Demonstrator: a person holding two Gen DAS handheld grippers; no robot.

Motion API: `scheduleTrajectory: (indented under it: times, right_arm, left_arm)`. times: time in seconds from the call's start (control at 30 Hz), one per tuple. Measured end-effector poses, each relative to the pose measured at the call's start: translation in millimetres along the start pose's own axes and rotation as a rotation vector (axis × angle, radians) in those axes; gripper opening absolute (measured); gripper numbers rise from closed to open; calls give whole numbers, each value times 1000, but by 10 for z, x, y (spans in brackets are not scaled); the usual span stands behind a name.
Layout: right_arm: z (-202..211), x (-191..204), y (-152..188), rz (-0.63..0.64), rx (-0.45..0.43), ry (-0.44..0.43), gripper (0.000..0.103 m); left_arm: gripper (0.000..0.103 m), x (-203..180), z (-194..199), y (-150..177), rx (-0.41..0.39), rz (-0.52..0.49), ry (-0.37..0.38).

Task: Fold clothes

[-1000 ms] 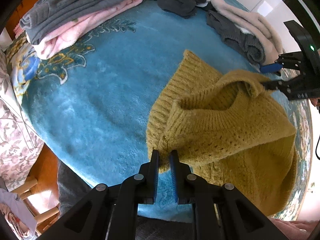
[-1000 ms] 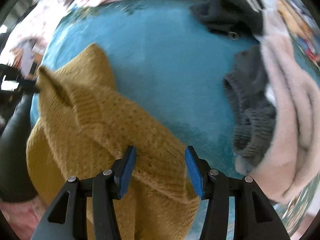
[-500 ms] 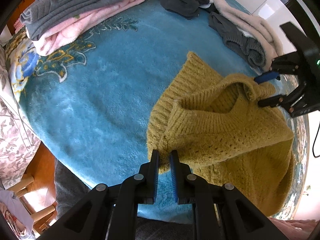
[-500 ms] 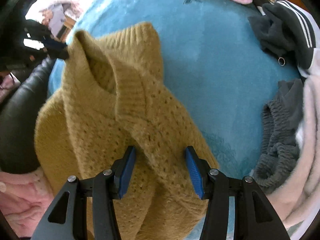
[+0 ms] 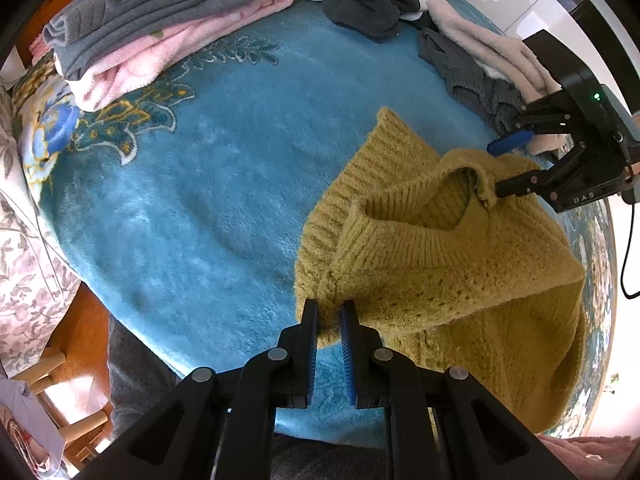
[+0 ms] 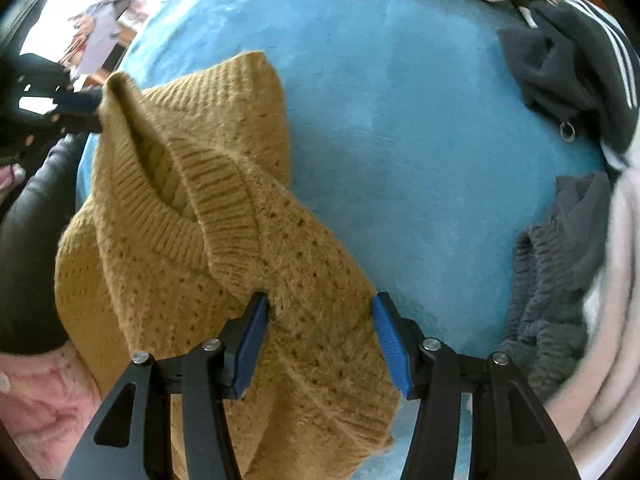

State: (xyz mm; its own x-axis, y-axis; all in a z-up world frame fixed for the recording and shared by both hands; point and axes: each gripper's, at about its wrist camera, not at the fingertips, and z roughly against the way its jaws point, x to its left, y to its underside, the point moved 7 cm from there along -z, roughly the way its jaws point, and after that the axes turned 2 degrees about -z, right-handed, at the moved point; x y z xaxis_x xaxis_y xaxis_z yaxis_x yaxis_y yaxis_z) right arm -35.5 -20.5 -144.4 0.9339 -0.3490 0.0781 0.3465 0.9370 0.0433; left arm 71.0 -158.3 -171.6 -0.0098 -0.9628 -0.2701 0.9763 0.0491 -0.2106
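Left tongs (image 5: 329,316): jaws nearly closed, pinching a fold of the sweater (image 5: 440,272) at its shoulder, beside the ribbed collar (image 5: 400,228). Grip looks shallow, only the tips have knit

Right tongs (image 6: 320,322): jaws wide open, straddling the other shoulder; left pad touches the knit, right pad sits at the edge, nothing clamped. In the left view its lower finger is at the collar fold, the blue pad (image 5: 510,143) clear above it

Sweater: mustard open-weave knit, bunched, near part lifted off the blanket (image 5: 208,184), lower body draped towards the near right edge. Judging by the drape it's soft, thick and fairly heavy for a top, no stiffness, will sag and stretch between two grip points. Not slippery, fuzzy yarn should hold in the pads, but the holes can snag a fingertip. Best hold: shoulder seams or ribbed collar, a full pinch through both layers

Surface: teal plush blanket with floral border, high friction, so lift rather than drag

Around it: grey-and-pink pile (image 5: 160,36) far left, dark striped jacket (image 6: 572,76) at the far edge, grey knit (image 6: 552,280) and a pale fleece (image 5: 488,52) on the right. Wood floor (image 5: 80,336) and a stool (image 5: 60,432) at the near left
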Motion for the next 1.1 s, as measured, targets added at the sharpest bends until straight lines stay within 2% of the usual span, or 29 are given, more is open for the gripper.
scheduleTrajectory:
  times: [0.03,0.07,0.1,0.23,0.33,0.43,0.53,0.6,0.77,0.93,1.03,1.1]
  right_arm:
    - [26,-9,20,-30,-13,-13,30]
    - [48,-19,42,-57,-25,-21,24]
    - [71,-23,68,-78,-38,-22,14]
    - [261,-38,220,-173,-119,-10,10]
    - [567,-107,362,-258,-212,49,9]
    - [1018,-190,553,-356,-321,142,9]
    - [1515,-221,696,-448,-412,254,9]
    - [1949,-329,793,-523,-484,337,9]
    - [3034,-419,1462,-694,-656,549,8]
    - [4030,-221,2001,-735,-779,734,8]
    - [4659,-4,2355,-747,-872,829,8]
    - [4913,158,2484,-746,-910,877,8]
  left_arm:
    - [14,-8,-14,-20,0,2,2]
    - [14,7,4,-22,-2,2,2]
    - [14,30,33,-16,-4,2,3]
    - [13,14,127,-71,-32,-23,-9]
    - [11,-79,276,-217,-91,-74,-43]
    - [11,-278,521,-510,-178,-158,-88]
    - [11,-535,1093,-792,-303,-294,-141]
    - [11,-850,1469,-1027,-400,-396,-175]
    - [10,-1756,2397,-1489,-643,-632,-254]
    - [10,-2449,3357,-1617,-856,-753,-291]
    - [10,-2666,3839,-1570,-949,-800,-300]
    - [10,-2743,4057,-1473,-990,-825,-300]
